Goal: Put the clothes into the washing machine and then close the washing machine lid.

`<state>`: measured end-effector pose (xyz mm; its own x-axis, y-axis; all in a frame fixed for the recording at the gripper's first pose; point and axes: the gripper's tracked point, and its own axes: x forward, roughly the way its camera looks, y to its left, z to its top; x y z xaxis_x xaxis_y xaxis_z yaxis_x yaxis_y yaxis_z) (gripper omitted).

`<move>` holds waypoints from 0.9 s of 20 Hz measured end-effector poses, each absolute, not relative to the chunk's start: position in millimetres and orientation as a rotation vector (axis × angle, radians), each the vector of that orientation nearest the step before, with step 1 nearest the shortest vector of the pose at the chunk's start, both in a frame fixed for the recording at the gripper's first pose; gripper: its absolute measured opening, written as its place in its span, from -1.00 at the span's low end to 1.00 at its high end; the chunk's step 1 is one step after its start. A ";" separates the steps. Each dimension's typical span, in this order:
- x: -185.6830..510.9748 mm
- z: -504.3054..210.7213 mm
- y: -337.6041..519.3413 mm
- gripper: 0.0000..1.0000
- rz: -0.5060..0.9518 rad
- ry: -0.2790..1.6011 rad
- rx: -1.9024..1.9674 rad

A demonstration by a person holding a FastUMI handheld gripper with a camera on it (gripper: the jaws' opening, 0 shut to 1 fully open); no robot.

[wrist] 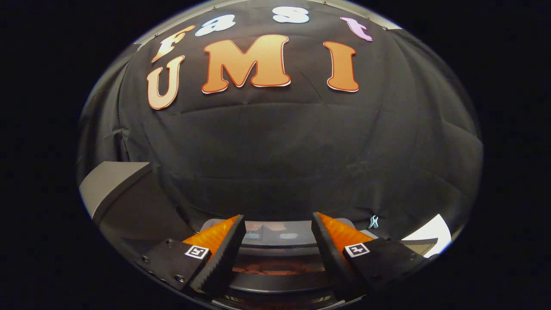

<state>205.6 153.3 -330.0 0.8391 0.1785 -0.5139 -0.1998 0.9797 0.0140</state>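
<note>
Hovering over the washing machine (275, 241), the hand-held gripper (279, 226) has its two fingers spread wide, with nothing held between them. The left finger (221, 254) and the right finger (333, 254) each slant inward toward the far side, and a clear gap lies between their tips. Small square markers sit on the finger bodies near their bases.

Between and below the fingers lies the top of the washing machine: a pale, glossy strip at the far side, a dark curved rim nearer, and between them a band where something reddish-brown (275, 269) shows. Whether that is the clothes inside the drum or a reflection cannot be told. The lid's position cannot be told either, since so little of the machine is seen.

To the left of the fingers a grey slanted panel (114, 183) rises, its lit upper face pale and its side dark. To the right, just beyond the right finger, a bright white flat piece (432, 234) catches the light. A small pale clip-like thing (373, 222) sits at the foot of the cloth wall, just beyond the right finger.

The black cloth wall (275, 155) stands beyond the machine, creased and hanging down to its far edge.
</note>
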 end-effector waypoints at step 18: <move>127.4 -426.8 125.1 0.97 0.201 0.723 -0.026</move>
<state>127.4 125.1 -426.8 0.7311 0.1742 -0.6597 -0.1919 0.9803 0.0462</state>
